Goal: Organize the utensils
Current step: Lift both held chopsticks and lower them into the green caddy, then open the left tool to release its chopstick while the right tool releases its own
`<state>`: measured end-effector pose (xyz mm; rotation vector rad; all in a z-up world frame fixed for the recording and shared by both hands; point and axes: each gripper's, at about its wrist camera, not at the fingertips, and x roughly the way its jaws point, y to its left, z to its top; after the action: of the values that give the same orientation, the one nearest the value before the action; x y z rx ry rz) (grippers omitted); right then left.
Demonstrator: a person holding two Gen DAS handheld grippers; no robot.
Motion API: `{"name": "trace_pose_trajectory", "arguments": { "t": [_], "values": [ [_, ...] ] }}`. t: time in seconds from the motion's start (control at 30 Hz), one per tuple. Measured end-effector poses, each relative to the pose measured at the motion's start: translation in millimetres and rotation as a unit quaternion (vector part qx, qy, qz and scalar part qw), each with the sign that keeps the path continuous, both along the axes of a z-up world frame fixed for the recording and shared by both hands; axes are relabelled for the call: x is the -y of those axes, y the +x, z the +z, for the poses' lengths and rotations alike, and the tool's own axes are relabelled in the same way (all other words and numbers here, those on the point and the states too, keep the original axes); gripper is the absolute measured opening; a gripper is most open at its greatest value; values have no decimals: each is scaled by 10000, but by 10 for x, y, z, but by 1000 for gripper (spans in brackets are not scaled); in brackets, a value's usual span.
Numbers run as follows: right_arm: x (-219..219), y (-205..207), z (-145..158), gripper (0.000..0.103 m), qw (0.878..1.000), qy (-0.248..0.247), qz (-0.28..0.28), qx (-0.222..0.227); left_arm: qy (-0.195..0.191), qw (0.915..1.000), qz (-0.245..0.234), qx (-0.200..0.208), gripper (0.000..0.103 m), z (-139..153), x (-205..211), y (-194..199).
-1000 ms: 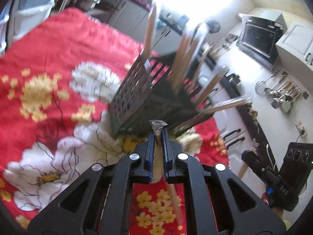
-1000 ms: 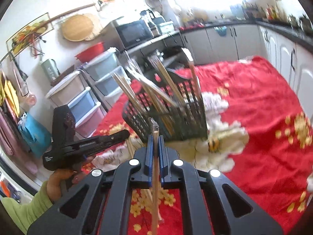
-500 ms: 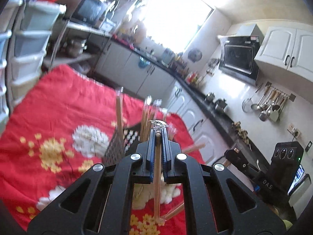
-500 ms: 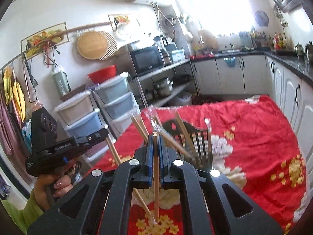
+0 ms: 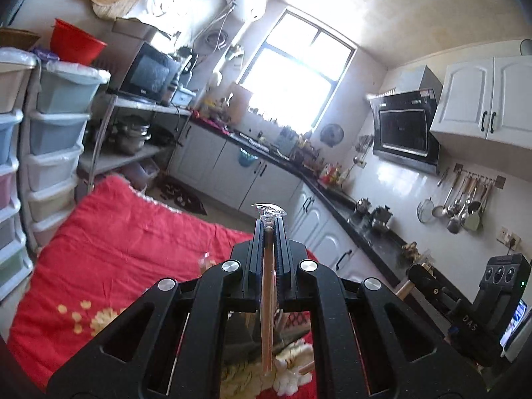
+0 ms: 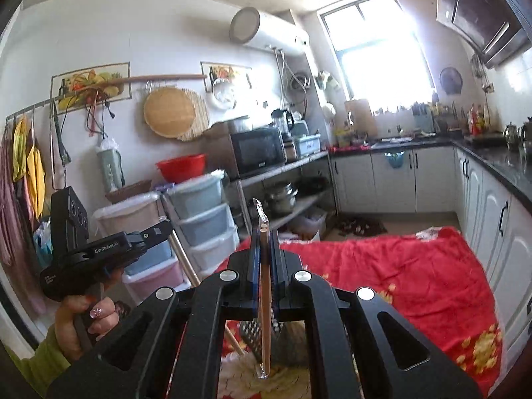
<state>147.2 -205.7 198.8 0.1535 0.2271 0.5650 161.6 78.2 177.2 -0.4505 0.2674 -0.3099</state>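
While one wrapped pair of chopsticks [image 5: 267, 299] sits pinched in the closed left gripper [image 5: 269, 229] and another pair [image 6: 265, 296] in the closed right gripper [image 6: 265, 232], both high over the black basket [image 6: 262, 332] on the red cloth [image 6: 399, 276], they are not dropped in yet.

Left tongs [image 5: 269, 229]: matte black angular frame, silver round screws, blue-edged inner pads, lower centre of frame.
Right tongs [image 6: 265, 232]: same black build, four silver screws.
Left hand [image 6: 86, 319]: lower left; painted nails.
Sleeve [image 6: 43, 362]: light green.
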Motion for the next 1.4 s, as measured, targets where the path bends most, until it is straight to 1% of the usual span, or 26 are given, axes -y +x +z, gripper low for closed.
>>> {"name": "trace_pose_trajectory", "arguments": {
  "t": [0.23, 0.33, 0.47, 0.63, 0.93, 1.23, 1.4],
  "values": [
    [97, 91, 217, 5, 9988, 76, -247, 410, 190, 9992, 241, 256, 3, 162, 75, 69],
    [119, 149, 276, 5, 9971, 4, -452, 608, 314, 9984, 337, 322, 3, 196, 129, 117],
    [133, 230, 275, 5, 9940, -146, -727, 802, 498, 9968, 482, 409, 3, 191, 191, 151],
    [136, 380, 156, 5, 9918, -236, -925, 851, 598, 9957, 585, 391, 3, 104, 244, 219],
    [38, 662, -233, 5, 9918, -460, -1057, 551, 886, 9938, 623, 241, 3, -149, 350, 323],
    [-66, 779, -534, 5, 9911, -601, -1152, 285, 872, 9946, 556, -25, 3, -461, 429, 397],
    [-119, 826, -675, 6, 9905, -725, -1161, 121, 880, 9946, 544, -120, 3, -578, 431, 420]
  ]
}}
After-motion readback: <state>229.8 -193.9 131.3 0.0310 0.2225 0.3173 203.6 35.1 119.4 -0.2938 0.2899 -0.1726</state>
